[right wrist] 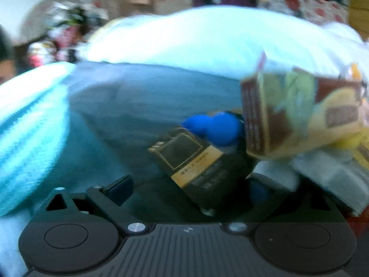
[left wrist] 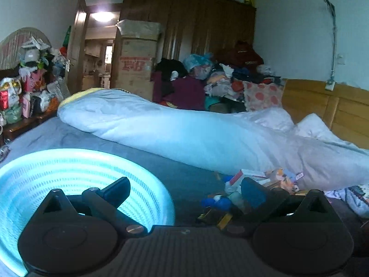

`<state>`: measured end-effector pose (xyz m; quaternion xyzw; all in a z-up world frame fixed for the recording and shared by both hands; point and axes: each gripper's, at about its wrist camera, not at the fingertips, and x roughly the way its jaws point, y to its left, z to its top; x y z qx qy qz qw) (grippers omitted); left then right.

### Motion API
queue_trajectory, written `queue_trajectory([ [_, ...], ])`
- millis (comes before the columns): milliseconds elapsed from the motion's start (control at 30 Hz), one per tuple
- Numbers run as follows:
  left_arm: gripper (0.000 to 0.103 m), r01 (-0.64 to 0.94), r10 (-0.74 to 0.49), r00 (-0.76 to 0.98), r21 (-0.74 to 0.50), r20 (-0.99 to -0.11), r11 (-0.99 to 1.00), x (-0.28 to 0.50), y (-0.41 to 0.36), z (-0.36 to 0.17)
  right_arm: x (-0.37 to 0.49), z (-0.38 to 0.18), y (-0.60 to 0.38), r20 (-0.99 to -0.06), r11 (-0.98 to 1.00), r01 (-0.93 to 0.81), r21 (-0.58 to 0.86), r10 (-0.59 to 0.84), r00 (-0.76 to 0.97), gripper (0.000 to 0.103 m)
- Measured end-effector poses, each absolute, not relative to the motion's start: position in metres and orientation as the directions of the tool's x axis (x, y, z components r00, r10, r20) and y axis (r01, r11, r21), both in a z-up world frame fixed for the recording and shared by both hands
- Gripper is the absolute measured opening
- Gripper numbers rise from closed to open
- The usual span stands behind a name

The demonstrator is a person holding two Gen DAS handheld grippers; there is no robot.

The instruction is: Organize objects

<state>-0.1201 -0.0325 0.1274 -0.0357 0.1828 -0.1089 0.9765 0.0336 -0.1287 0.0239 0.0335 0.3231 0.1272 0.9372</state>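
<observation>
Showing one basket [left wrist: 159, 198], two grippers [left wrist: 184, 191] [right wrist: 189, 188] (both spread)

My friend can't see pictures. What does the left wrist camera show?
An open left gripper hovers over a blue bed, with a round turquoise basket at its left and a small pile of boxes at its right. Behind lie a rolled white quilt and a wardrobe.

Right wrist view: blurred throughout. Print on the black-and-gold packet [right wrist: 191, 159] unreadable. Brown-and-yellow carton [right wrist: 299, 113], at 3 o'clock, cut by the frame edge; lettering smeared. Blue rounded object [right wrist: 216, 127] partly hidden behind packet and carton; kind cannot be told.
Left wrist view: pale blue basket [left wrist: 76, 175], at 8 o'clock, cut off by the edge, partly behind the left gripper [left wrist: 184, 190]. Small-item heap [left wrist: 265, 180] too small to sort.
</observation>
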Motion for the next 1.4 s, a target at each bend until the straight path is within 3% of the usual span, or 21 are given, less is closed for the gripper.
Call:
queue_trajectory([
  [100,0.103,0.214,-0.245,0.904,-0.125,-0.351,0.969,-0.112,-0.034,0.125,-0.032,0.051,-0.154,-0.490,0.952,-0.277,0.128,0.303,0.817,0.102],
  [200,0.103,0.236,-0.269,0.894,-0.134,-0.358,0.963,-0.105,-0.044,0.116,-0.088,0.063,-0.187,-0.452,0.977,-0.200,0.069,0.210,0.867,0.103],
  [367,0.103,0.281,-0.317,0.864,-0.149,-0.390,0.948,-0.097,-0.056,0.107,-0.115,0.055,-0.243,-0.635,0.995,0.053,0.082,0.011,0.772,0.102],
  [433,0.103,0.305,-0.329,0.861,-0.124,-0.387,0.944,-0.095,-0.067,0.109,-0.122,0.046,-0.268,-0.689,0.986,0.118,0.121,-0.002,0.725,0.099],
  [600,0.103,0.346,-0.359,0.850,-0.106,-0.386,0.932,-0.097,-0.084,0.108,-0.118,0.026,-0.277,-0.776,0.980,0.124,0.156,0.044,0.629,0.075],
  [933,0.103,0.381,-0.387,0.828,-0.098,-0.405,0.919,-0.097,-0.093,0.107,-0.107,0.012,-0.285,-0.810,0.979,0.152,0.135,0.021,0.585,0.062],
  [1000,0.103,0.385,-0.390,0.823,-0.100,-0.413,0.918,-0.094,-0.095,0.106,-0.112,0.014,-0.296,-0.793,0.965,0.176,0.193,0.047,0.608,0.036],
  [1033,0.103,0.385,-0.391,0.822,-0.100,-0.414,0.917,-0.094,-0.096,0.105,-0.111,0.015,-0.301,-0.787,0.958,0.184,0.221,0.064,0.614,0.019],
  [1067,0.103,0.387,-0.392,0.821,-0.101,-0.415,0.917,-0.093,-0.096,0.105,-0.112,0.016,-0.307,-0.779,0.948,0.192,0.254,0.083,0.622,0.011],
  [1200,0.103,0.375,-0.387,0.812,-0.118,-0.437,0.919,-0.085,-0.097,0.099,-0.102,0.019,-0.311,-0.747,0.928,0.152,0.340,0.169,0.644,0.005],
  [1400,0.103,0.388,-0.389,0.812,-0.094,-0.436,0.917,-0.069,-0.109,0.096,-0.073,0.052,-0.309,-0.636,0.958,0.060,0.282,0.140,0.758,0.005],
])
